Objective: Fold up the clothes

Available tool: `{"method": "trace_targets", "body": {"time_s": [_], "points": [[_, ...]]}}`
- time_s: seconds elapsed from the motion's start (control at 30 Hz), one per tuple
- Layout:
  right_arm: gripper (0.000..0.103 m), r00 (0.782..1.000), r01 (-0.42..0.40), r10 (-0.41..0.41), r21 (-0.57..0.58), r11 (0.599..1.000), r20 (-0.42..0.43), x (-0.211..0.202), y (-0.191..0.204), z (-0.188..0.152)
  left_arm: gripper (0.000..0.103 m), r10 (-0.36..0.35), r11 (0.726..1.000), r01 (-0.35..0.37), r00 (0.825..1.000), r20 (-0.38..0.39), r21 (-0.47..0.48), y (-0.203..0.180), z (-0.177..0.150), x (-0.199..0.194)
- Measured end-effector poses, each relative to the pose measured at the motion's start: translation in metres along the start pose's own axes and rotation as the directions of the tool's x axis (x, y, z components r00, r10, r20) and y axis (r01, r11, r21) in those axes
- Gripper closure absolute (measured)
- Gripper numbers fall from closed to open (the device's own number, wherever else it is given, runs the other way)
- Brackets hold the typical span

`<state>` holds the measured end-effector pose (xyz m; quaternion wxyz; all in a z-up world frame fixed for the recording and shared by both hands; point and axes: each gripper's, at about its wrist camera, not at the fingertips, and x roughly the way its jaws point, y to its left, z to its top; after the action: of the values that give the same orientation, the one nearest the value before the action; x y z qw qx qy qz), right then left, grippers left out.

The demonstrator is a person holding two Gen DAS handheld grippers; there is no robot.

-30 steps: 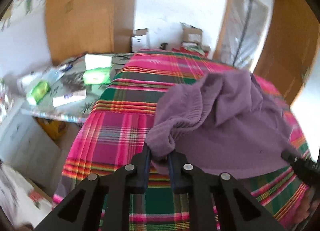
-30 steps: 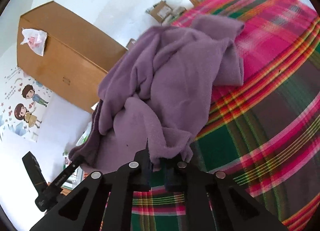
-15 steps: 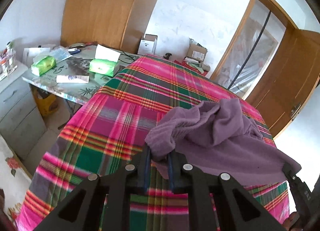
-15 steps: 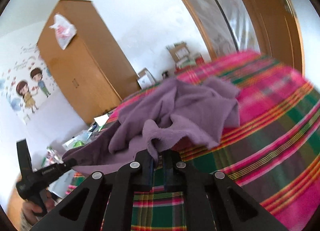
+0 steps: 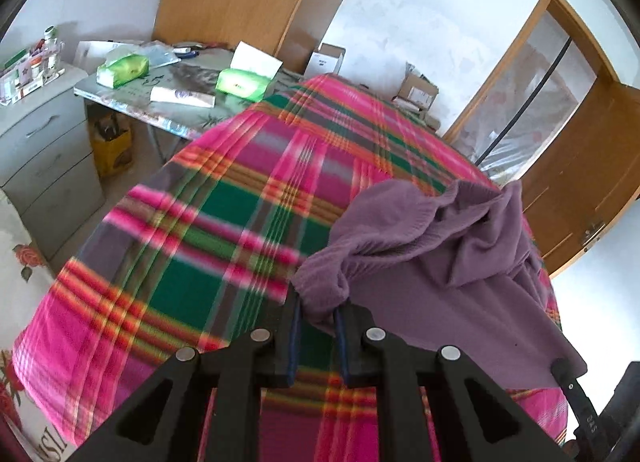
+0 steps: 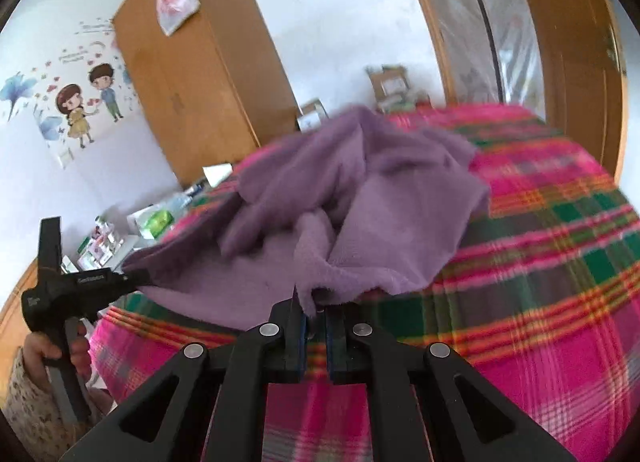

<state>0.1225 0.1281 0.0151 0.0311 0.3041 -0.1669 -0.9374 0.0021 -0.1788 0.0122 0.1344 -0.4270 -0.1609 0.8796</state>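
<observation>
While both claws grip, purple garment (image 5: 432, 274) bunched

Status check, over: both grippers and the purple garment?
Left gripper shut on purple garment at its gathered edge. Right gripper shut on another edge. Garment bunched, lifted over plaid bed. Nothing in the way.

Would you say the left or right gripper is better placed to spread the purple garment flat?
Probably left: the left gripper pinches the purple garment at its gathered hem, beside open plaid blanket.
</observation>
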Motion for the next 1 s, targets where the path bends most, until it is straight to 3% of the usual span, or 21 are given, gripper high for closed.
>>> {"method": "trace_targets", "body": {"time_s": [0.3,0.47,0.6,0.83,1.0], "points": [[0.09,0.988,-0.084,0.082,-0.005,0.996,-0.13,0.002,-0.019,0.008,0.087,0.031,0.999,-0.031,0.999,-0.007,0.034,-0.003,-0.011,-0.006],[0.087,0.97,-0.141,0.135,-0.016,0.99,-0.203,-0.002,-0.03,0.022,0.087,0.031,0.999,-0.03,0.999,-0.016,0.029,0.0,-0.012,-0.005],[0.08,0.949,-0.198,0.176,-0.06,0.978,-0.26,-0.008,-0.024,0.042,0.087,0.03,0.999,-0.03,0.999,-0.022,0.025,0.002,-0.012,-0.004],[0.075,0.957,-0.172,0.103,-0.243,0.955,-0.269,-0.012,-0.004,0.074,0.087,0.031,0.999,-0.03,0.999,-0.033,0.032,0.004,-0.009,0.001],[0.075,0.979,-0.147,0.091,-0.318,0.937,-0.183,0.017,0.011,0.11,0.087,0.016,1.0,-0.015,0.999,-0.042,0.02,0.008,-0.006,0.004]]}}
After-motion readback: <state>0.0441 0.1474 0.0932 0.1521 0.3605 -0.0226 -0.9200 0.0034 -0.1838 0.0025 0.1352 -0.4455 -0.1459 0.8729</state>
